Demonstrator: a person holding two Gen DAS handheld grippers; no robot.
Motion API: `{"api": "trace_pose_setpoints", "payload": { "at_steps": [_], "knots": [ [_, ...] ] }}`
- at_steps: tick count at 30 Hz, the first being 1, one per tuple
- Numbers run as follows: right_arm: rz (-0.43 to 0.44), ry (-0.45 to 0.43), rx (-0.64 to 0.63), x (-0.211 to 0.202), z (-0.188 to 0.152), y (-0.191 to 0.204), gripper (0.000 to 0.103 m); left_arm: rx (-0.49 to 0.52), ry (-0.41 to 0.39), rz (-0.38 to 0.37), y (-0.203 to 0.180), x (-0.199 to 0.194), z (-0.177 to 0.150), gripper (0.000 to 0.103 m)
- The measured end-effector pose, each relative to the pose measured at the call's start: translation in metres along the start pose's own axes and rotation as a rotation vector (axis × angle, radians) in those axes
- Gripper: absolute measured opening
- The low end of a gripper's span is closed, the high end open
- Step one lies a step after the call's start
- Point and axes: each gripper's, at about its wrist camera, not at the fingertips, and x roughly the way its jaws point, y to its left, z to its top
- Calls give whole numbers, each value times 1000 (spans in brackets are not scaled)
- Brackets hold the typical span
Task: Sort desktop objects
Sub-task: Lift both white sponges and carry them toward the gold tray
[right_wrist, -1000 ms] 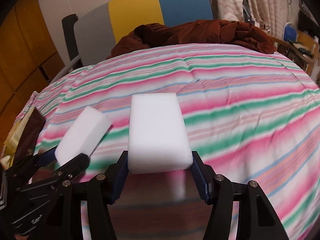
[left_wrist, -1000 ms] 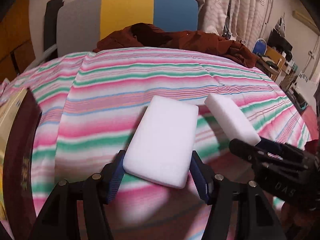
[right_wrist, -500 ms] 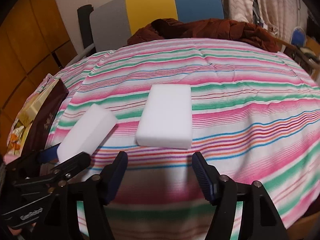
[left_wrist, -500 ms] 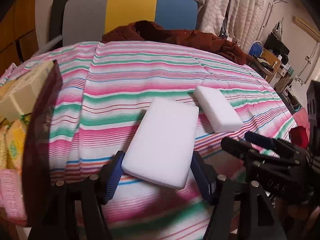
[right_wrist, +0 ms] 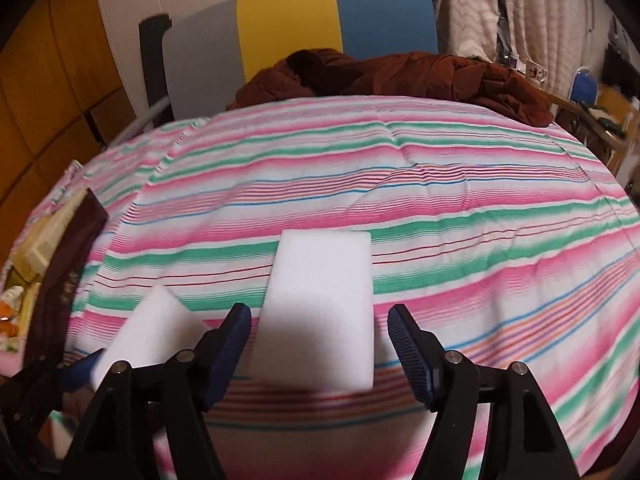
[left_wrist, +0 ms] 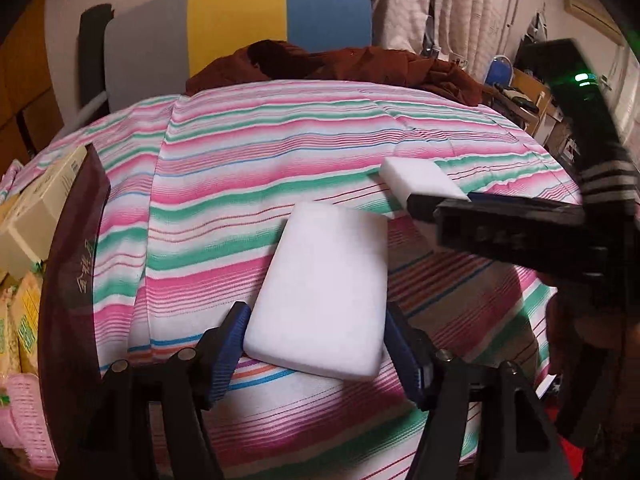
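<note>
We hold one white sponge block (left_wrist: 324, 292) between the fingers of our left gripper (left_wrist: 316, 354), the blue pads pressed to its two long sides; its long axis runs straight ahead along the fingers, and its far end tilts up over the striped cloth (left_wrist: 248, 168) that covers the bench. A second sponge block (right_wrist: 320, 312) lies flat on that cloth directly in front of our right gripper (right_wrist: 320, 354), its long axis likewise pointing away from us. That gripper stands wide, and its pads flank the near end of the block with a gap on each side, touching neither. From the right wrist view the two blocks sit close side by side, the left-hand one (right_wrist: 148, 332) a little nearer us and angled.

Off the left edge of the cloth stands a dark red box (left_wrist: 76, 264) with pale packets (left_wrist: 36, 216) in it; the left hand is the nearer to it. A brown garment (right_wrist: 400, 76) lies at the far edge.

We judge that the scene fits either a block just set down by the right gripper or one about to be closed on.
</note>
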Motion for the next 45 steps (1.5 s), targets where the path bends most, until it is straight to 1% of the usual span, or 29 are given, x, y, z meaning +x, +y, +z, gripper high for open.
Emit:
{"api": "trace_pose_setpoints", "payload": {
  "at_steps": [2, 8, 14, 15, 16, 20, 24, 29, 32, 35, 38, 41, 45],
  "knots": [
    [15, 14, 5, 6, -3, -2, 61, 1, -3, -10, 0, -1, 1, 68],
    [48, 3, 35, -5, -14, -11, 60, 0, 4, -12, 2, 8, 7, 68],
    [76, 16, 46, -15, -24, -12, 60, 1, -16, 2, -1, 14, 9, 67],
    [78, 18, 46, -15, -26, -11, 60, -7, -19, 0, 0, 13, 9, 63],
    [80, 20, 46, -15, -27, -10, 60, -16, -22, -3, 2, 12, 9, 62],
    [89, 21, 50, -18, -29, -7, 60, -68, -21, -42, 11, 6, 8, 61],
    [117, 12, 45, -27, -27, 1, 60, -102, -44, -49, 17, -10, 5, 61],
    [185, -26, 8, -47, -16, 30, 60, -120, -128, -41, 29, -51, 6, 61],
    [232, -50, -18, -59, -9, 51, 60, -166, -171, -13, 51, -75, 5, 61],
    [297, -67, -67, -68, 0, 86, 60, -233, -193, 31, 82, -93, 1, 61],
    [354, -67, -136, -71, 6, 129, 60, -305, -204, 97, 121, -107, -6, 61],
    [411, -67, -205, -73, 11, 172, 60, -389, -197, 141, 163, -115, -15, 61],
    [449, -41, -279, -65, 10, 220, 60, -478, -169, 204, 215, -118, -26, 62]
  ]
}}
